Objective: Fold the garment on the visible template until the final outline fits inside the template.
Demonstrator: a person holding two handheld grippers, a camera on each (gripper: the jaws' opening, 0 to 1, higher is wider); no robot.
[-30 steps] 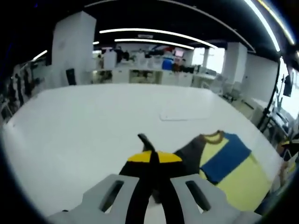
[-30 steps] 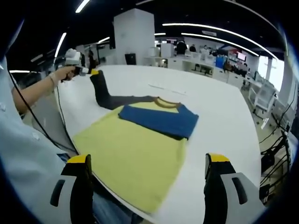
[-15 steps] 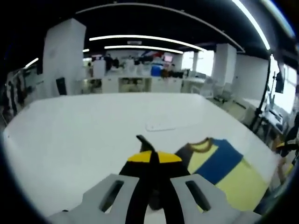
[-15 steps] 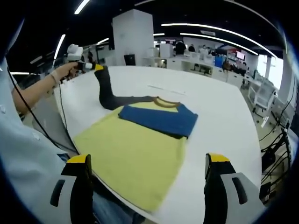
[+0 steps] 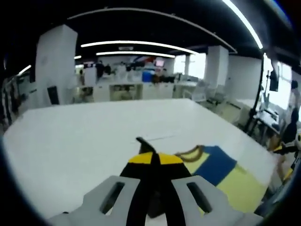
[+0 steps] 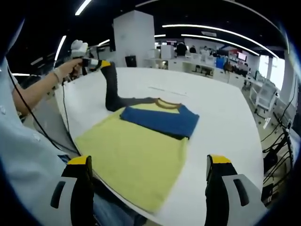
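With the shirt [image 6: 141, 150] lying flat on the table [image 6: 221, 117] and its dark sleeve [image 6: 111, 87] clamped in the left gripper [image 6: 104, 64], that sleeve should be carried across the body and laid smooth while the right gripper [image 6: 146, 176] hangs open, empty.

Garment: a yellow sweater [image 6: 136, 157] with a brown-gold collar [image 6: 168, 103], lying flat on the white table [image 6: 221, 113].
Blue sleeve [image 6: 160, 121]: folded across the chest, lying flat.
Dark grey sleeve [image 6: 112, 87]: lifted up from the table, its yellow cuff pinched in the left gripper [image 6: 101, 63].
Hem: near the table edge.
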